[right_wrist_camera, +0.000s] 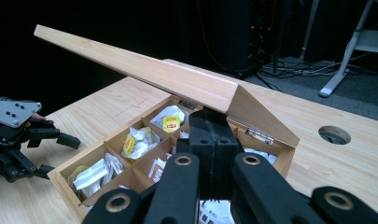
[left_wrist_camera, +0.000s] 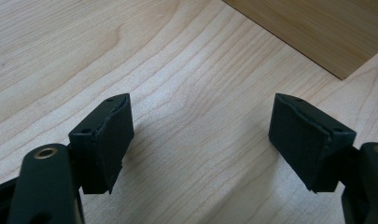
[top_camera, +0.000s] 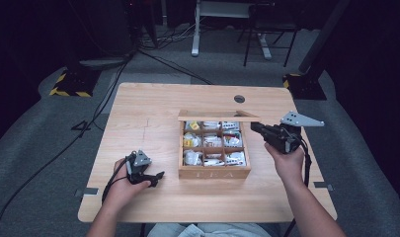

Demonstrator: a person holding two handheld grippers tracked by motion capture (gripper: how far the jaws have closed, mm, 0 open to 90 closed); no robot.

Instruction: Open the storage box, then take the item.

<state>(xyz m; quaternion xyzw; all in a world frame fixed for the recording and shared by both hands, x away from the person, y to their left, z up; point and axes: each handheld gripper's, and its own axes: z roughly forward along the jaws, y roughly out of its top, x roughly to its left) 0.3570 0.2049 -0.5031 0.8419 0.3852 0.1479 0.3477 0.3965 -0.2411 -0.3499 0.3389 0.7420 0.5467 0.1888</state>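
- A wooden tea box (top_camera: 214, 172) sits near the middle of the surface (top_camera: 153, 103), its nine compartments holding wrapped tea packets (top_camera: 212, 140) and its hinged lid (top_camera: 218, 116) raised along the far side.
- The right gripper (top_camera: 256, 127) is at the lid's right end, toward the surface's right edge. In the right gripper view its jaws are pressed together with no gap under the lid's slanted end; whether they pinch the lid's edge or merely prop it cannot be told.
- The left gripper (top_camera: 157, 178) rests near the front-left corner of the surface, jaws spread wide with nothing between them, just beside the box's front-left corner.
- Likely risk: if the right gripper's contact on the lid is slight, the lid may slip and drop shut onto the packets or the jaws.
- A second risk: nothing braces the box, so a push on the lid could slide or tip it toward the far edge; the idle left gripper is close enough to steady it.
- The surface is pale wood grain with a round cable hole (top_camera: 239, 98) near its far-right corner.
- The room is dark, with grey carpet (top_camera: 34, 148), trailing cables (top_camera: 49, 158), hazard-striped stand bases (top_camera: 69, 89) and a white desk leg (top_camera: 195, 29) behind.
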